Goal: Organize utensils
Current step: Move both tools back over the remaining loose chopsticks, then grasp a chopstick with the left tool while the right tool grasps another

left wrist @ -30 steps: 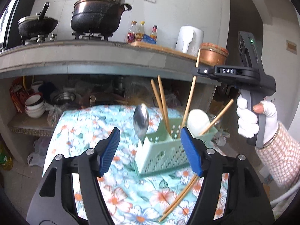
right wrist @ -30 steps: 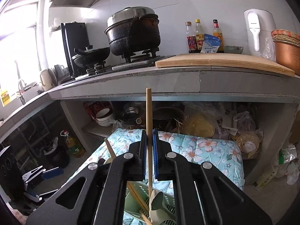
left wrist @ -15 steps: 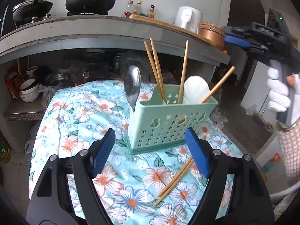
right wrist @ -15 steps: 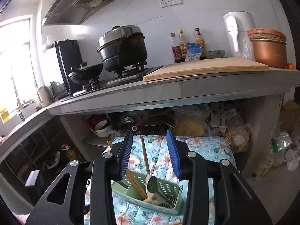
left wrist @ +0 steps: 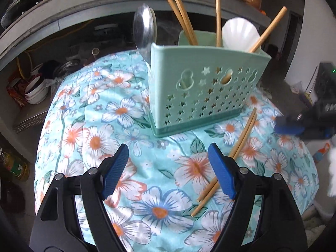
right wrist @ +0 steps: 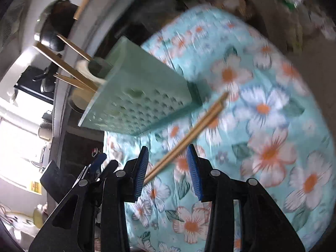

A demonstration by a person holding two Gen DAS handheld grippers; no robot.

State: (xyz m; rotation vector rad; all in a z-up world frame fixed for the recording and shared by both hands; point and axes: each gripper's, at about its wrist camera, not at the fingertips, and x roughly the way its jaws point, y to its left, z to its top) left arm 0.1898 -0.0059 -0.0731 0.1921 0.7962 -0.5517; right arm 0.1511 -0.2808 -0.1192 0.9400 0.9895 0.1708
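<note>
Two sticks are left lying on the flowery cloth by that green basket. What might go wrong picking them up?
1. The two chopsticks lie side by side, so the open right gripper may pinch both at once, or only one.
2. The green basket stands near their far ends; a nudge might tip it and spill its spoons and chopsticks.
3. The soft cloth may bunch between the pads.

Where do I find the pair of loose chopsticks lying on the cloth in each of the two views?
Left wrist view: the loose chopsticks lie right of centre on the floral cloth, slanting up toward the holder's right corner.
Right wrist view: the same pair runs diagonally through the middle, its lower end between the open pads.
Shared landmark: the green utensil holder.
</note>
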